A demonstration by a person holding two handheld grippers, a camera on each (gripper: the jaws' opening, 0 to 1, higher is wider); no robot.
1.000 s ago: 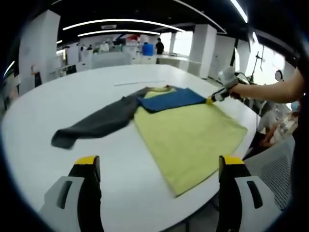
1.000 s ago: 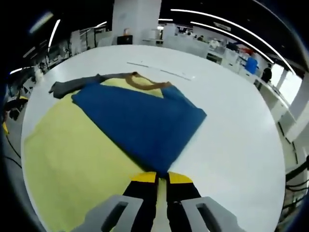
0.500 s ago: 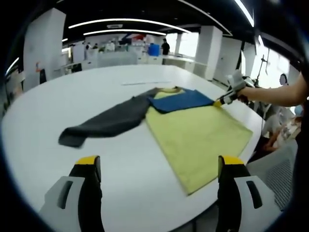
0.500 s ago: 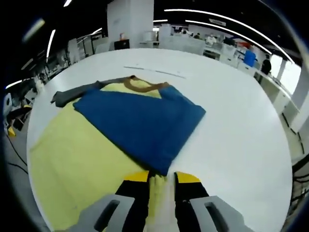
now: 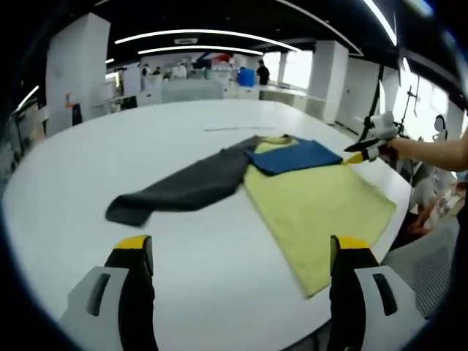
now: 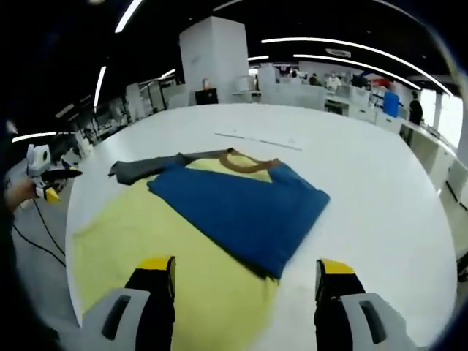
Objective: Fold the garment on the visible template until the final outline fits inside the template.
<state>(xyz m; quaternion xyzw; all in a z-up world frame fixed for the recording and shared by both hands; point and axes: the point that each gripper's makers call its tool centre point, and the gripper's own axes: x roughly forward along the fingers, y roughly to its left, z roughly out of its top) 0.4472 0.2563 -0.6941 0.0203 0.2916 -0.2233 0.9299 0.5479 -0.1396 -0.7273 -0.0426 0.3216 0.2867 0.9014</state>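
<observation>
Yellow long-sleeved garment (image 6: 146, 241) with brown collar lies flat on the white round worktop (image 6: 365, 168), blue sleeve (image 6: 241, 212) folded across its chest, grey sleeve (image 5: 183, 190) stretched outward. Left gripper (image 5: 238, 252) and right gripper (image 6: 245, 272): jaws spread wide, holding nothing

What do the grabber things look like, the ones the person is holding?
Each gripper has two chunky jaws: pale grey bodies with slot-shaped cutouts, black inner faces and bright yellow tips. You see this on the left gripper and the right gripper. From farther off, the right one looks like a white and grey handheld tool with yellow tips. The person's forearm behind it is bare, no sleeve.
</observation>
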